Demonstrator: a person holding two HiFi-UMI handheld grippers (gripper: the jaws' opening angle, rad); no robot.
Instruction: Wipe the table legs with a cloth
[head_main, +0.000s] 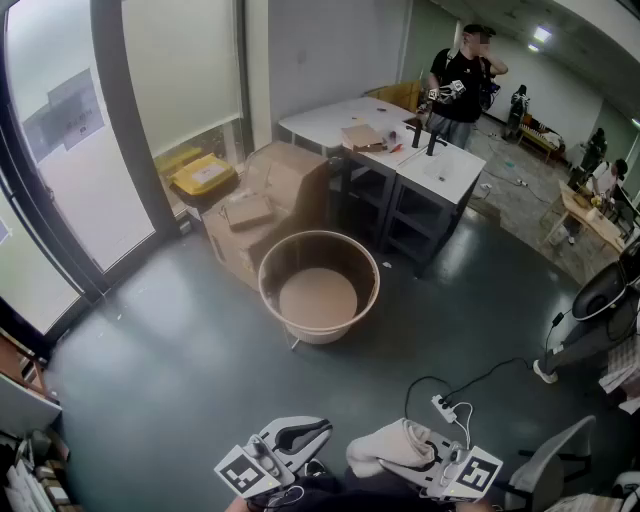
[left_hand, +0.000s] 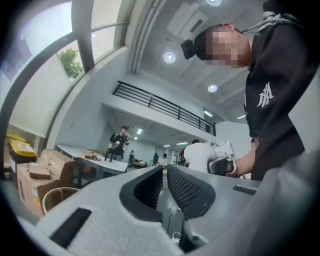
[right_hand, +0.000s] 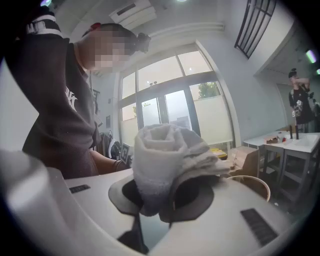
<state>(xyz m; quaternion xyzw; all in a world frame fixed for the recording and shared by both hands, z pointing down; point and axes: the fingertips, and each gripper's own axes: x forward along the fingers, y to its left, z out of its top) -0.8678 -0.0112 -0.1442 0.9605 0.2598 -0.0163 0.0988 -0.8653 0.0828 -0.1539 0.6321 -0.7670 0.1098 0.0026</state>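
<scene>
While the left tongs (head_main: 297, 436) hang empty, jaws together at the tips, the right tongs (head_main: 425, 458) clamp a rolled white cloth (head_main: 388, 448) low in front of the person. The white counter (head_main: 452, 172) and its dark legs (head_main: 384, 212) stand well apart, ahead and slightly right beyond a round tub (head_main: 268, 268). That probably puts the cloth-bearing right tongs nearer them.

Dark grey glossy floor (head_main: 150, 350); tall windows (head_main: 180, 70) with pale blinds along the left wall, ceiling lights (head_main: 541, 35) on at far right. White tables (head_main: 445, 170) on dark frames stand mid-room, with cardboard boxes (head_main: 265, 205) just beside them on the left and a round wooden tub (head_main: 318, 300) in front. A white power strip (head_main: 446, 408) with a black cable lies on the floor; a railed upper gallery (left_hand: 165, 106) runs along the far wall.
</scene>
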